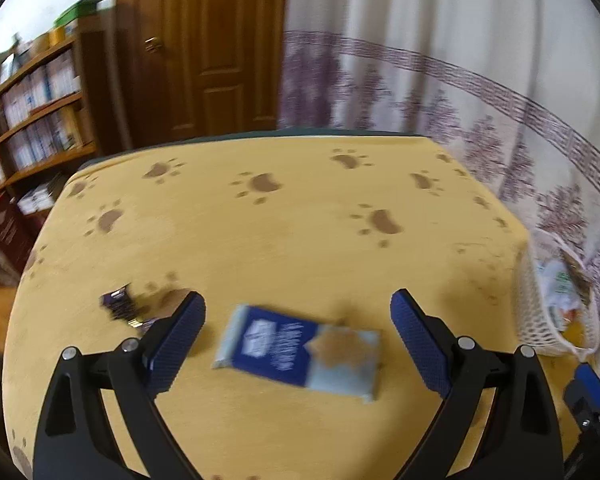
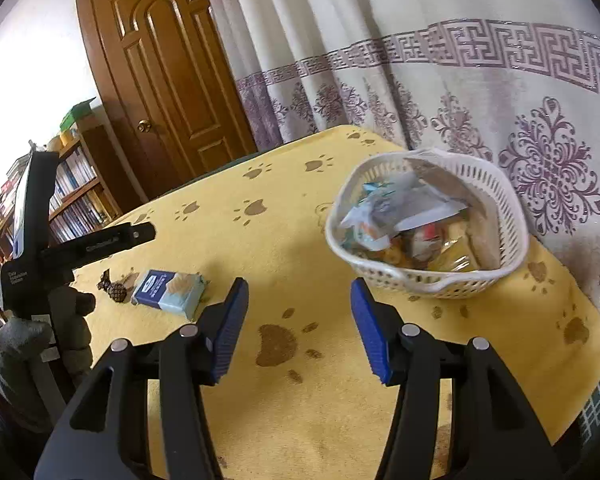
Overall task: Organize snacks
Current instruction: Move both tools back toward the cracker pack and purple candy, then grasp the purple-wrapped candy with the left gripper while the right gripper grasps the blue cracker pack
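1. Your left gripper (image 1: pixel 298 312) has its jaws spread wide, empty, above the blue-and-pale snack packet (image 1: pixel 300 354) lying flat at lower centre of the frame.
2. Your right gripper (image 2: pixel 300 328) is likewise spread and empty over the yellow paw-print tablecloth (image 2: pixel 300 240).
3. A small dark wrapped sweet (image 1: pixel 120 306) lies left of the packet.
4. The white basket (image 2: pixel 496 188), full of snacks, sits right of centre.

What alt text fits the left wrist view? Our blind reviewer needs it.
The open left tool hangs over a blue and pale rectangular snack packet lying flat on a yellow paw-print tablecloth. A small dark wrapped sweet lies left; a white plastic lattice basket stands right.
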`<act>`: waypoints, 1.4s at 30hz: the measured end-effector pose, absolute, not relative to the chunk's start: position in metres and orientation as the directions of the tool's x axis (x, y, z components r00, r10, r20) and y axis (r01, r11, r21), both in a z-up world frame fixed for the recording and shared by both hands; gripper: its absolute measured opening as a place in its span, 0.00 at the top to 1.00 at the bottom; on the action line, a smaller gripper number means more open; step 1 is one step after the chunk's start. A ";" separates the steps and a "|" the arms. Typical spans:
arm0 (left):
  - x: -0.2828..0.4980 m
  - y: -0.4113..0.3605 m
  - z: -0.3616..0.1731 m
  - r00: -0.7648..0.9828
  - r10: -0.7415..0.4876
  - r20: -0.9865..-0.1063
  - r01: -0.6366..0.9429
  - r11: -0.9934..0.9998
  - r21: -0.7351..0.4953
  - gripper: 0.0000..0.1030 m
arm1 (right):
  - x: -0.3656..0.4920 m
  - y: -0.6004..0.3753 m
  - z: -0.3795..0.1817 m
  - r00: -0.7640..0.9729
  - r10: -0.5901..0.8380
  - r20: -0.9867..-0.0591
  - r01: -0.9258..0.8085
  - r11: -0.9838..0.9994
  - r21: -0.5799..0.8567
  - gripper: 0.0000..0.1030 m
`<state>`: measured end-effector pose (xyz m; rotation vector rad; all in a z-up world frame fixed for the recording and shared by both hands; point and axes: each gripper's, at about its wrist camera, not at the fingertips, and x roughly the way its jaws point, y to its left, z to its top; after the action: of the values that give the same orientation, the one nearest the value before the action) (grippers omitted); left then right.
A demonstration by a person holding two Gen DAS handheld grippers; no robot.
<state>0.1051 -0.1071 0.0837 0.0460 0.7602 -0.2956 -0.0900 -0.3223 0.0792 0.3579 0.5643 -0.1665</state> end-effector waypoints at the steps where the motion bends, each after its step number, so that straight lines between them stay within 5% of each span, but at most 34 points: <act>1: 0.107 -0.098 0.081 0.688 -0.227 -0.689 0.254 0.965 -0.063 0.09 | -0.089 -0.320 0.078 0.832 -0.051 -0.552 0.246 0.926 0.285 0.47; 13: 0.129 -0.019 0.049 0.664 -0.069 -0.745 0.034 0.997 -0.062 0.09 | -0.075 -0.299 0.068 0.816 0.001 -0.579 0.203 0.936 0.287 0.47; 23: 0.145 -0.004 0.026 0.629 -0.052 -0.775 -0.016 0.997 -0.079 0.10 | -0.065 -0.291 0.061 0.800 0.019 -0.600 0.186 0.942 0.279 0.46; 32: 0.144 -0.001 0.016 0.625 -0.087 -0.776 0.020 0.995 -0.095 0.52 | -0.058 -0.288 0.053 0.786 0.028 -0.618 0.181 0.945 0.272 0.46; 42: 0.126 0.008 0.025 0.656 -0.160 -0.737 0.061 0.985 -0.159 0.54 | -0.048 -0.280 0.051 0.776 0.044 -0.629 0.159 0.952 0.262 0.46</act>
<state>0.1260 0.0079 0.0254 -0.1245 0.8464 -0.1255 -0.0484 -0.2804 0.0510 0.3110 0.6823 -0.0634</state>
